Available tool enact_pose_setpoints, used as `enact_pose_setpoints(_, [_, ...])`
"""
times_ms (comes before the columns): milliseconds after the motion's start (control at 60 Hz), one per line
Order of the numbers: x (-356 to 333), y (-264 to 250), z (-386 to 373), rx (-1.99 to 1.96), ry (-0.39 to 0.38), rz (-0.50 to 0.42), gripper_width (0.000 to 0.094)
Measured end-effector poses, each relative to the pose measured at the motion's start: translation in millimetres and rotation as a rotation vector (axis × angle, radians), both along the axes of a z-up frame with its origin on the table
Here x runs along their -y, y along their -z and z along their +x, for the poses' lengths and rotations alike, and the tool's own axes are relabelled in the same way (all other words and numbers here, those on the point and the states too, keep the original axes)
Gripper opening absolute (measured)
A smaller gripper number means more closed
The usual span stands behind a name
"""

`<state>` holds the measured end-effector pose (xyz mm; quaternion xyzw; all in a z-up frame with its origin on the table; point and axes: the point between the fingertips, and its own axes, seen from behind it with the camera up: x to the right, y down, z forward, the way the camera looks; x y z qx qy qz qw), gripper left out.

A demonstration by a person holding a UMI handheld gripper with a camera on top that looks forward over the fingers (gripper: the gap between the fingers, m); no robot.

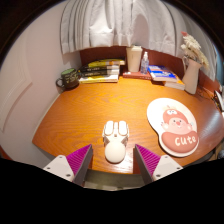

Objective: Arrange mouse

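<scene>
A white mouse [116, 140] lies on the wooden desk [90, 110] near its front edge. It sits just ahead of my gripper [113, 160], between the two fingers, with a gap at either side. The gripper is open; its magenta pads [80, 158] stand apart and touch nothing. A round mouse pad [174, 125] with a pink cartoon figure and the word "Cute" lies to the right of the mouse.
Stacked books [100, 72] and a dark mug [68, 78] stand at the back left. A white cup [134, 58], a bottle [145, 64] and more books [165, 75] are at the back. A plant in a vase [193, 68] stands at the back right. Curtains hang behind.
</scene>
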<state>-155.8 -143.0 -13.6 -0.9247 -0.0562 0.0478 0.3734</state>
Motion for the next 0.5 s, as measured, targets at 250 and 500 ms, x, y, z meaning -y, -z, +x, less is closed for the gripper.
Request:
enact_pose_setpoints(250, [-49, 8, 2, 0.047, 0.049, -0.012, 0.0531])
enact_pose_setpoints(500, [-50, 9, 5, 0.049, 0.067, -0.042, 0.0384])
